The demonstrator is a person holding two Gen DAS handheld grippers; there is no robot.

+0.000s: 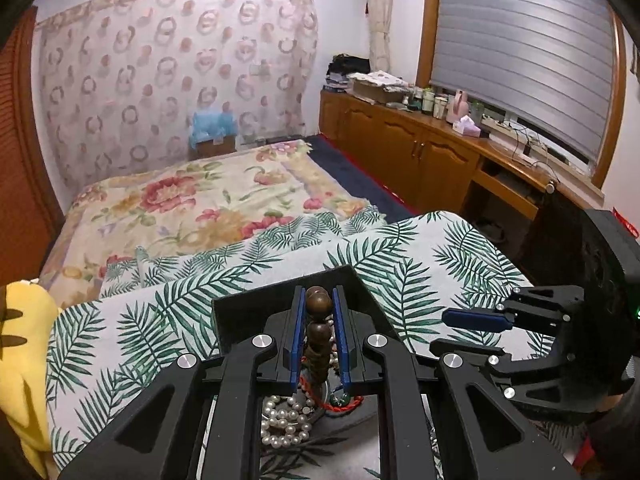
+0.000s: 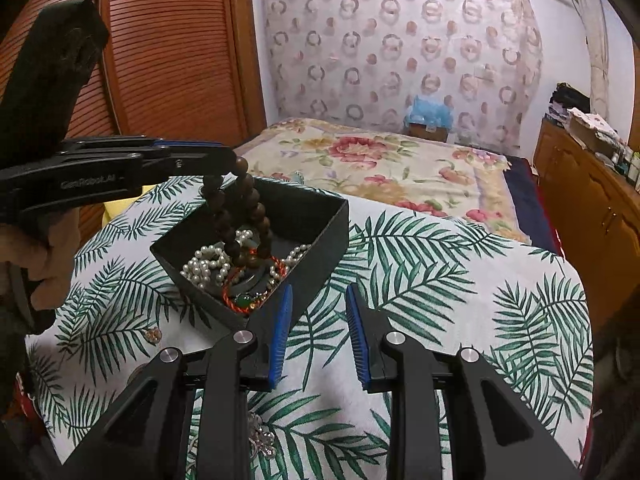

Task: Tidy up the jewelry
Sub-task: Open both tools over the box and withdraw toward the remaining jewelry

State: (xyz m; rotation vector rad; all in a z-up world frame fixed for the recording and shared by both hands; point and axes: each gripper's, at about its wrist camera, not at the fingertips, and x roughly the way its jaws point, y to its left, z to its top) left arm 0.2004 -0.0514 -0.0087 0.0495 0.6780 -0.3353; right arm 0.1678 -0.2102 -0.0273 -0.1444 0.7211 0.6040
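My left gripper (image 1: 318, 300) is shut on a string of brown wooden beads (image 1: 319, 308). The beads (image 2: 240, 220) hang from it into a black open box (image 2: 320, 216) on the leaf-print tablecloth. In the box lie a pearl necklace (image 2: 204, 264) and a red cord bracelet with a green stone (image 2: 240, 300). Just in front of the box's near corner, my right gripper (image 2: 318, 296) stands open over the cloth with nothing between its blue pads. It also appears side-on at the right of the left wrist view, the right gripper (image 1: 456, 330).
A small gold-coloured piece (image 2: 153, 334) lies on the tablecloth (image 2: 440, 320) left of the box, and a silvery piece (image 2: 260, 436) lies under my right gripper. A bed with a floral cover (image 2: 380, 168) stands beyond the table. A yellow plush (image 1: 24, 340) sits at its left edge.
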